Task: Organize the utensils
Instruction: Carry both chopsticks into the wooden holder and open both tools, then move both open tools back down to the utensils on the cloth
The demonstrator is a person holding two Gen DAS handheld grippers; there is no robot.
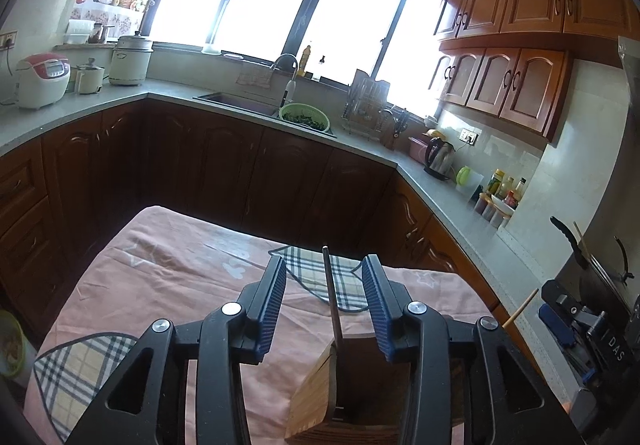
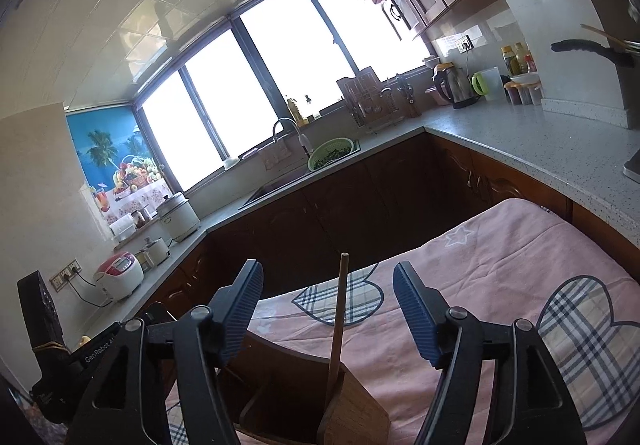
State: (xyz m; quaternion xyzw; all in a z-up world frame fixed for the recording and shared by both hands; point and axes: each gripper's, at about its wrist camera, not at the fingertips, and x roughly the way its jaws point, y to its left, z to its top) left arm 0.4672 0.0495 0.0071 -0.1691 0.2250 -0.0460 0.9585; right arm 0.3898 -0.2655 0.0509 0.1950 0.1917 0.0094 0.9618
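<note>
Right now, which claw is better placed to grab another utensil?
Hard to say; both claws look open and empty. The left claw hovers over a grey stick in the wooden holder, the right claw over a wooden one.

The cloth (image 1: 168, 277) is pale pink with white outlined stars and heart-shaped patches of black, white and cream plaid (image 2: 344, 301). Each tool (image 1: 324, 285) (image 2: 328, 309) is black with ribbed blue pads (image 1: 276, 305). The utensil holder (image 1: 316, 393) is light striped wood, the thin utensil (image 1: 332, 305) in it dark grey, the stick (image 2: 340, 309) brown. The counter (image 2: 520, 141) is speckled grey, the cabinets (image 1: 520, 1) reddish-brown
</note>
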